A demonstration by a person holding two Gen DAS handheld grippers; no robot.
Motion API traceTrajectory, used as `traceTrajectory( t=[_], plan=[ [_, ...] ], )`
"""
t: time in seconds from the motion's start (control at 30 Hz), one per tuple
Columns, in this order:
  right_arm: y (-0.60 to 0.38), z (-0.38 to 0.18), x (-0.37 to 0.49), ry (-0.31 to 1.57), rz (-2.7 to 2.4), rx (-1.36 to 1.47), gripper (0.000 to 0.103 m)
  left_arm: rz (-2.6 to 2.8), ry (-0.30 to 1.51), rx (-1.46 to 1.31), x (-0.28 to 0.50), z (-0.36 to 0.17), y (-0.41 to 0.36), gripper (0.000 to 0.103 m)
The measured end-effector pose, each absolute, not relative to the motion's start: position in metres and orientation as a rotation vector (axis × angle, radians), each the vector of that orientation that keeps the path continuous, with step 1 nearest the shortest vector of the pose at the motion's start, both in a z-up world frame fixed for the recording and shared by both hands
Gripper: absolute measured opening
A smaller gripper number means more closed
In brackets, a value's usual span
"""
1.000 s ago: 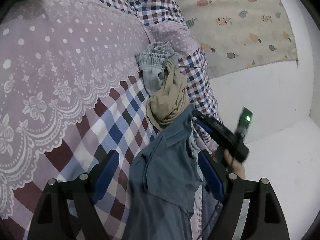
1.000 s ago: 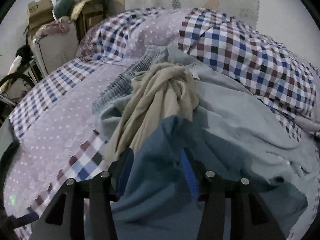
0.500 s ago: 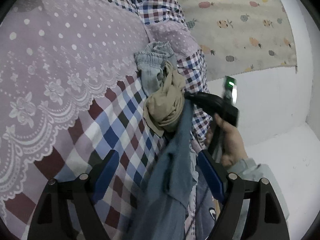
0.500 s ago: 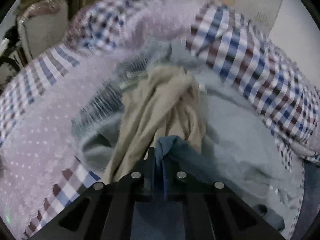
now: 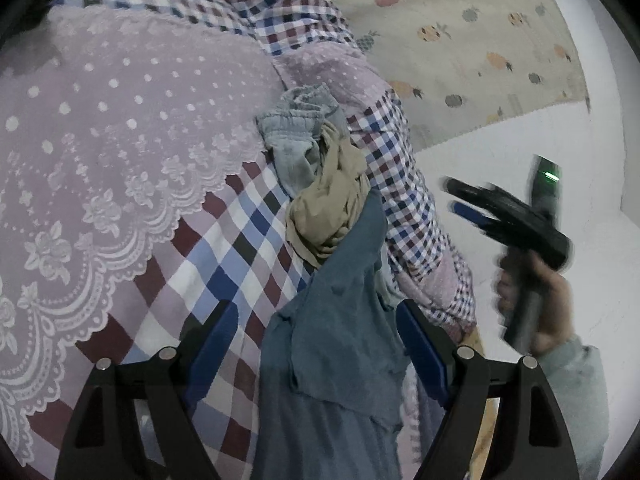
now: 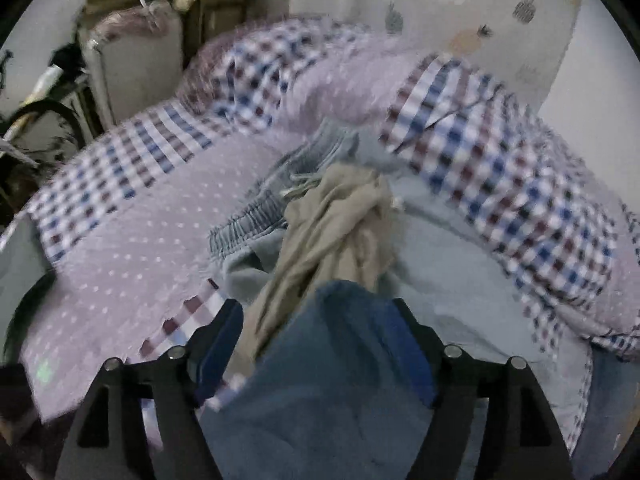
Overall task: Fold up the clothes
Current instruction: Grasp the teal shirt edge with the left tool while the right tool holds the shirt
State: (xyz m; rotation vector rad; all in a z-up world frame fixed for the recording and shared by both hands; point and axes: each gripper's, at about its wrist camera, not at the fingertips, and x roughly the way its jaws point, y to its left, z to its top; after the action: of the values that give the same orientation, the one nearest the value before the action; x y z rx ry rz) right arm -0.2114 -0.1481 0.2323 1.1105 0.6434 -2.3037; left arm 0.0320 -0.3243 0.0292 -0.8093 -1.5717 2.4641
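R gripper (image 6: 316, 344) was clamped on the blue shirt (image 5: 332, 344) half a sec ago; now spread, cloth loose between the fingers; L gripper (image 5: 316, 344) spread too; shirt draped on bed (image 5: 120, 140) beside tan top (image 5: 332, 216); regrasp likely needed before folding.

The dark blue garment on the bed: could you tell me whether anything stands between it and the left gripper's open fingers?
Nothing visible does. The dark blue garment already lies between the left gripper's spread fingers. The crumpled beige garment sits further ahead, at the blue one's far tip, on the checked bedspread.
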Motion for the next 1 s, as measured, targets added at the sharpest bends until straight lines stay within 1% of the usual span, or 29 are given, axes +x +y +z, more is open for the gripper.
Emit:
traceTrajectory(
  t=[0.07, 0.13, 0.27, 0.37, 0.4, 0.57, 0.6, 0.67, 0.7, 0.73, 0.87, 0.93, 1.0],
  plan=[
    [-0.12, 0.258, -0.192, 0.63, -2.31, 1.047, 0.08, 2.501, -1.507, -0.811, 0.03, 0.034, -0.32, 0.084],
    [-0.072, 0.273, -0.187, 0.61, -2.361, 1.039, 0.082, 2.529, -1.45, -0.813, 0.029, 0.04, -0.316, 0.084],
    [0.055, 0.277, -0.199, 0.464, -2.511, 1.165, 0.082, 2.583, -1.349, -0.806, 0.027, 0.051, -0.31, 0.084],
    [0.148, 0.249, -0.201, 0.305, -2.619, 1.279, 0.082, 2.604, -1.302, -0.803, 0.025, 0.055, -0.305, 0.084],
    [0.184, 0.234, -0.2, 0.219, -2.653, 1.321, 0.082, 2.616, -1.275, -0.815, 0.022, 0.056, -0.303, 0.084],
    [0.289, 0.17, -0.186, -0.095, -2.699, 1.387, 0.081, 2.652, -1.173, -0.894, -0.001, 0.05, -0.29, 0.084],
    [0.301, 0.157, -0.184, -0.14, -2.69, 1.397, 0.079, 2.658, -1.143, -0.905, -0.007, 0.049, -0.288, 0.082],
    [0.316, 0.137, -0.183, -0.203, -2.662, 1.415, 0.068, 2.686, -1.05, -0.943, -0.022, 0.05, -0.28, 0.08],
    [0.323, 0.126, -0.182, -0.238, -2.642, 1.426, 0.059, 2.697, -1.008, -0.958, -0.028, 0.051, -0.276, 0.076],
    [0.326, 0.117, -0.179, -0.245, -2.628, 1.434, 0.055, 2.707, -0.965, -0.972, -0.034, 0.052, -0.272, 0.075],
    [0.334, 0.1, -0.148, -0.197, -2.596, 1.389, 0.054, 2.704, -0.824, -1.032, -0.054, 0.05, -0.253, 0.074],
    [0.33, 0.099, -0.122, -0.099, -2.627, 1.324, 0.054, 2.698, -0.754, -1.076, -0.063, 0.047, -0.242, 0.074],
    [0.316, 0.094, -0.091, 0.105, -2.646, 1.263, 0.054, 2.7, -0.689, -1.106, -0.071, 0.046, -0.234, 0.074]
  ],
)
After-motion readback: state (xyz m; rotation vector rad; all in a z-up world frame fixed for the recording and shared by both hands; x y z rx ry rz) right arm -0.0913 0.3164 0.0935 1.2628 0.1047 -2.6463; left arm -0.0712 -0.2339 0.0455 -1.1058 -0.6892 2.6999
